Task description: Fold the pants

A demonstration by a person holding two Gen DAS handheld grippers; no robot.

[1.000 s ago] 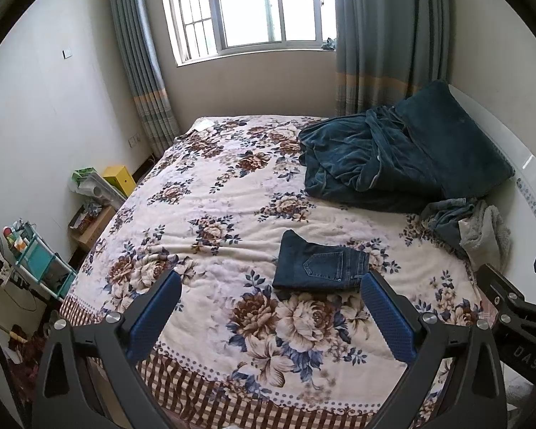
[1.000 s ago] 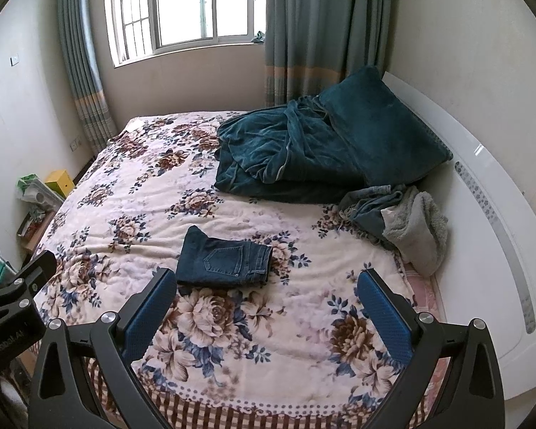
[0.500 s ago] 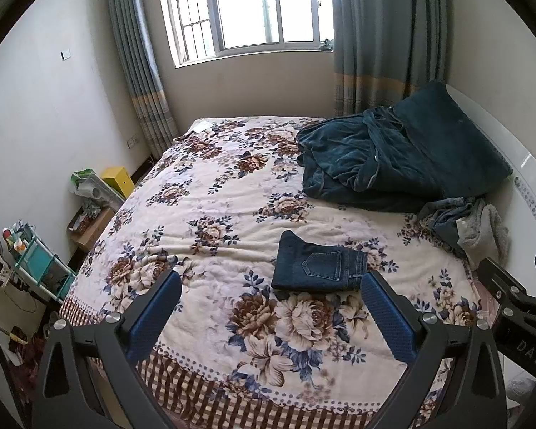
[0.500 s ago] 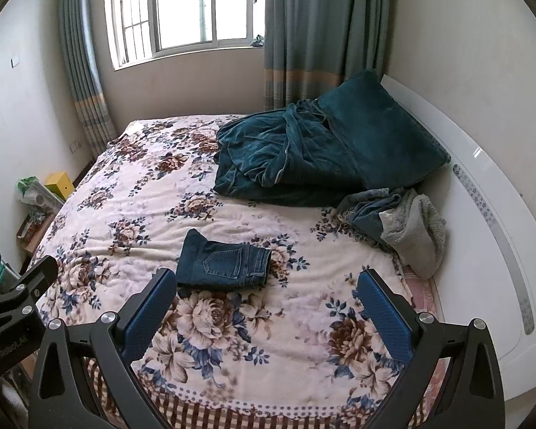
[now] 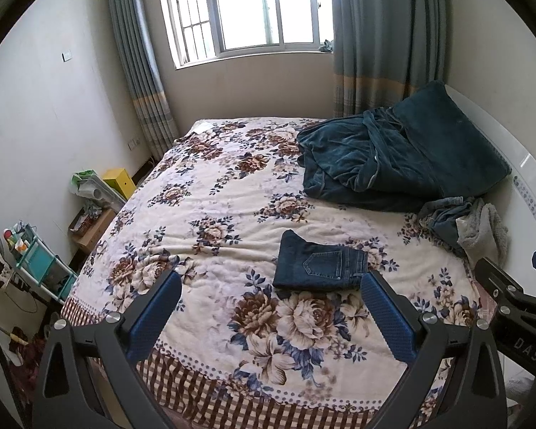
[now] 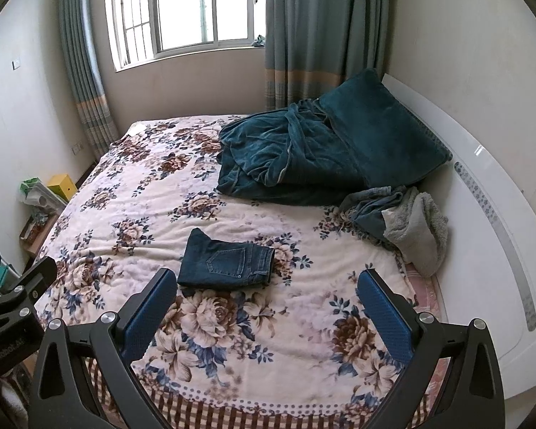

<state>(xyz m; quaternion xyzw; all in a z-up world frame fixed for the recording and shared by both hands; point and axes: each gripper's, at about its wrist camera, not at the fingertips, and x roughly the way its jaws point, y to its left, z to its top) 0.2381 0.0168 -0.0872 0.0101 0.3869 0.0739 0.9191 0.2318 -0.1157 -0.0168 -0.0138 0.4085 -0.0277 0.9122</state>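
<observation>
The dark blue jeans (image 5: 319,264) lie folded into a small flat rectangle on the floral bedspread (image 5: 211,214), back pocket up. They also show in the right wrist view (image 6: 227,260). My left gripper (image 5: 269,316) is open and empty, held above the bed's near edge, well short of the jeans. My right gripper (image 6: 266,312) is open and empty too, held back from the jeans, which lie left of its centre. The right gripper's body shows at the right edge of the left wrist view (image 5: 514,311).
A crumpled teal blanket (image 6: 289,153) and teal pillow (image 6: 382,136) lie at the head of the bed. A grey-blue heap of clothes (image 6: 400,221) sits by the white headboard (image 6: 482,193). Left of the bed stand a teal rack (image 5: 35,261) and a yellow box (image 5: 119,180).
Both grippers have drifted slightly back and up, so the bed sits a little lower in view. The jeans have not moved and the jaws stay open.
</observation>
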